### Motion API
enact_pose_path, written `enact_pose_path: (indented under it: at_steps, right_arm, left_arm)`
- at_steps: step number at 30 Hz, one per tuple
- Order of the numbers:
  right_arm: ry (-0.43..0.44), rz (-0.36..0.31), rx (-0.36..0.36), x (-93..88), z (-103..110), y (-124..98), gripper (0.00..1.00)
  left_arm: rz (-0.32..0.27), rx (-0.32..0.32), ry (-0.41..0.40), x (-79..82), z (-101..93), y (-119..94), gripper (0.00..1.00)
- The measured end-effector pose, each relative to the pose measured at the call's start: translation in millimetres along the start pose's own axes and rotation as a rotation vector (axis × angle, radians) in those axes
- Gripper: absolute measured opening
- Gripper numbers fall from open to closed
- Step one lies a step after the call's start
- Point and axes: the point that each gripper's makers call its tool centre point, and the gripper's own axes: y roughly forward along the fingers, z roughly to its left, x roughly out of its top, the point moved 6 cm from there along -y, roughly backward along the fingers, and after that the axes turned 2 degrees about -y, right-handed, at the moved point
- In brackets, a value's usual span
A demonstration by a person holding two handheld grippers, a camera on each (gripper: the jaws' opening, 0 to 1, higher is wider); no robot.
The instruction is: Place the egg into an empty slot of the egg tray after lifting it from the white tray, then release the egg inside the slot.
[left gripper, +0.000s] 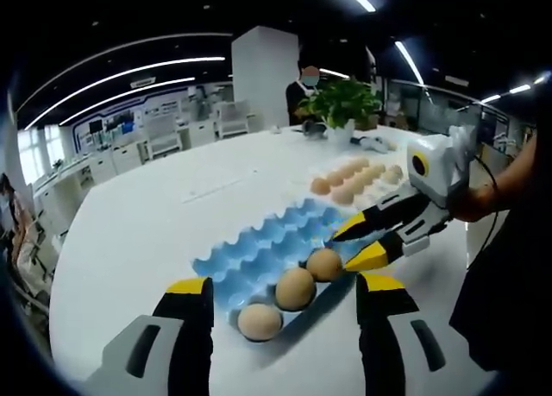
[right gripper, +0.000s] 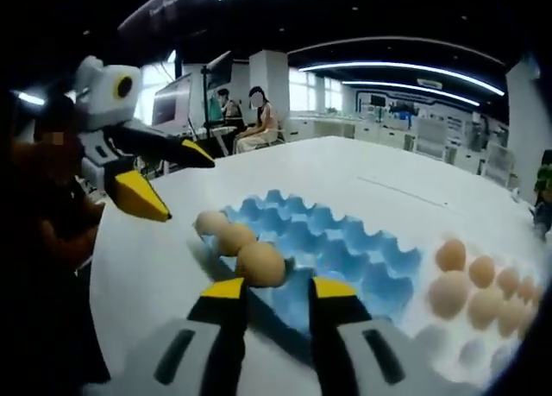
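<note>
A blue egg tray (left gripper: 259, 248) (right gripper: 345, 241) lies on the white table, with three brown eggs in its end row. My right gripper (right gripper: 278, 286) (left gripper: 341, 251) stands open at the tray's edge. Its tips are just short of the nearest egg (right gripper: 261, 263) (left gripper: 324, 264), which rests in a slot. The other two eggs (left gripper: 295, 288) (left gripper: 260, 321) sit beside it in the same row. My left gripper (left gripper: 285, 286) (right gripper: 190, 189) is open wide with nothing between its jaws, and hovers off the tray's opposite side. The white tray (right gripper: 470, 355) holds several more eggs (left gripper: 349, 182).
A potted plant (left gripper: 341, 103) stands at the table's far end beyond the white tray, with a person behind it. Two people sit at desks (right gripper: 250, 120) in the background. The person's arm (left gripper: 500, 189) reaches in from the right.
</note>
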Motion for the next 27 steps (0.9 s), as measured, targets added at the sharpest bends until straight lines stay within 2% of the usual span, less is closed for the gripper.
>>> enact_pose_path:
  at_steps: [10, 19, 27]
  right_arm:
    - [0.082, -0.006, -0.094, -8.1, -25.7, -26.5, 0.28]
    - [0.158, -0.019, -0.249, -18.6, -60.8, -55.3, 0.28]
    - [0.189, -0.010, -0.281, -25.8, -71.1, -66.4, 0.28]
  left_arm:
    - [0.002, -0.004, -0.002, -0.3, -1.9, 1.6, 0.67]
    - [0.011, -0.008, 0.003, -1.6, -2.5, 3.7, 0.66]
    - [0.019, -0.001, -0.004, -2.6, -1.5, 3.6, 0.66]
